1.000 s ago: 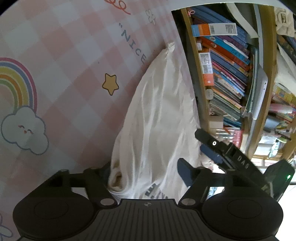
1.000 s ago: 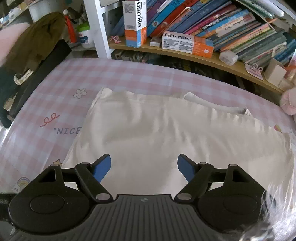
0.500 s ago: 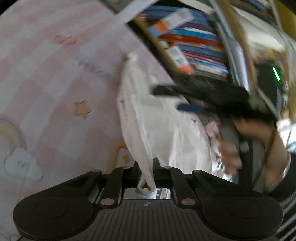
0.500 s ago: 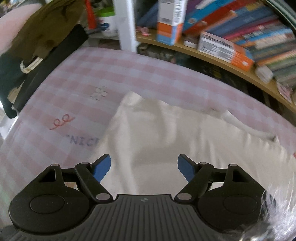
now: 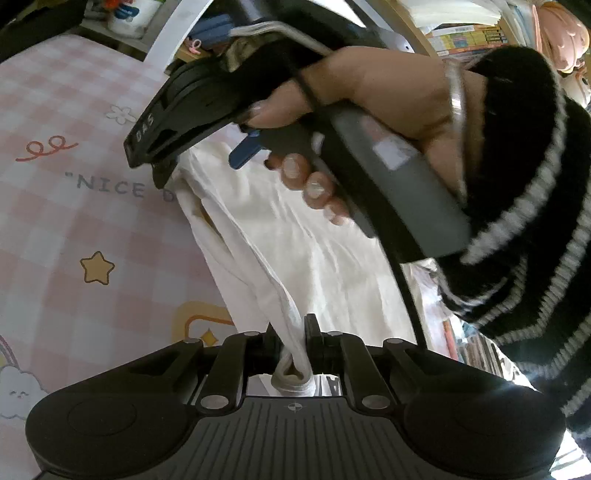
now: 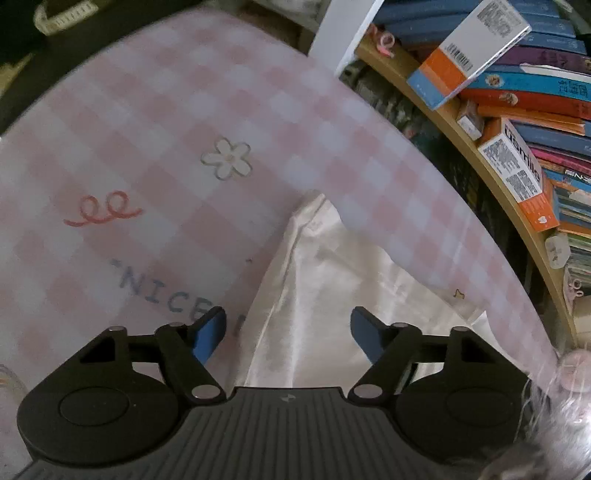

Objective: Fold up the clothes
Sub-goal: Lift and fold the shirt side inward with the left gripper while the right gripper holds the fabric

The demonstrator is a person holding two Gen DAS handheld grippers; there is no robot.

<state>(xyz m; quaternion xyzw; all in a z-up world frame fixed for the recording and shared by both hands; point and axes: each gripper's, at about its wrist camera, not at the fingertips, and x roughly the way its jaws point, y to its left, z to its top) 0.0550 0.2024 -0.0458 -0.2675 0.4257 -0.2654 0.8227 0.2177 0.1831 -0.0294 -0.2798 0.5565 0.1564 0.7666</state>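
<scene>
A white garment [image 5: 295,254] lies on the pink checked tablecloth [image 5: 92,206]. My left gripper [image 5: 293,345] is shut on a bunched edge of the garment, lifting a ridge of cloth toward me. In the left wrist view the right gripper [image 5: 207,162] hangs over the garment's far corner, held by a person's hand [image 5: 369,99] in a black striped sleeve. In the right wrist view my right gripper [image 6: 288,328] stands open just above the white garment [image 6: 332,295], its blue fingertips [image 6: 208,328] on either side of the cloth's near-left corner, gripping nothing.
A wooden bookshelf [image 6: 517,110] crammed with books curves along the table's far right edge. A white post [image 6: 347,29] stands at the shelf's end. Dark items [image 6: 44,44] sit beyond the table's far left. The tablecloth [image 6: 147,147] bears printed flower, star and "NICE" marks.
My left gripper shut on the garment's edge and pulled it up. The right gripper moved left and forward to the garment's far-left corner, staying open.
</scene>
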